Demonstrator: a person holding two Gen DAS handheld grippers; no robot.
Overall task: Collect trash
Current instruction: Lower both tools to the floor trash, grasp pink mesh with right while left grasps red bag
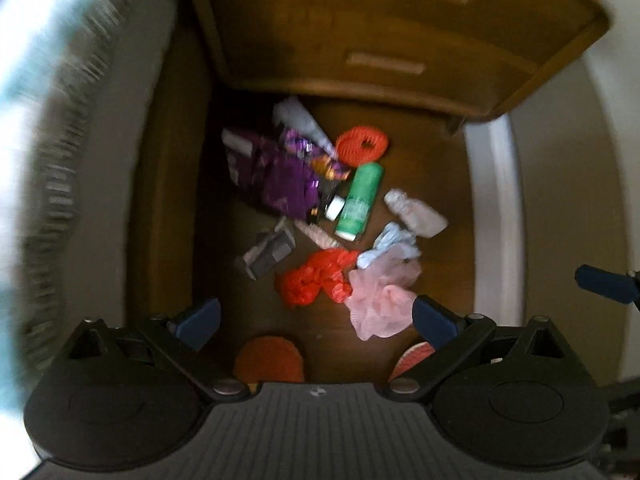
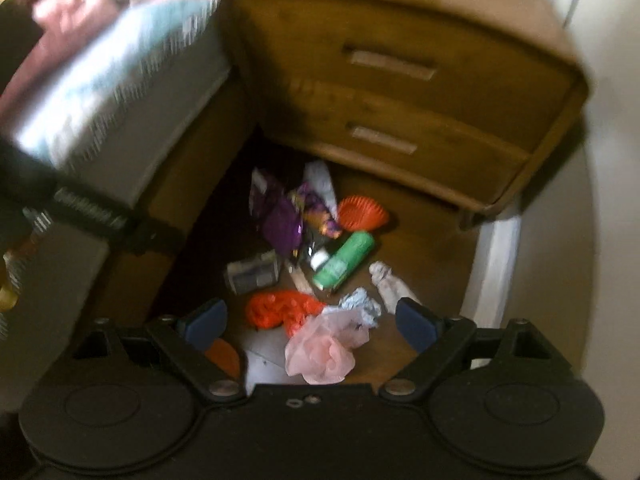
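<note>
Two open claws above one green bottle (image 1: 359, 201), two purple wrappers (image 1: 276, 172).

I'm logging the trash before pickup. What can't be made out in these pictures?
- Green bottle label: motion blur, both views.
- Purple wrapper print: blurred.
- Orange item: cut off by the left tool body, left wrist view.
- White sheet: partly hidden under the right tool.

One green can (image 1: 359, 200), two drawers (image 2: 390, 66).
</note>
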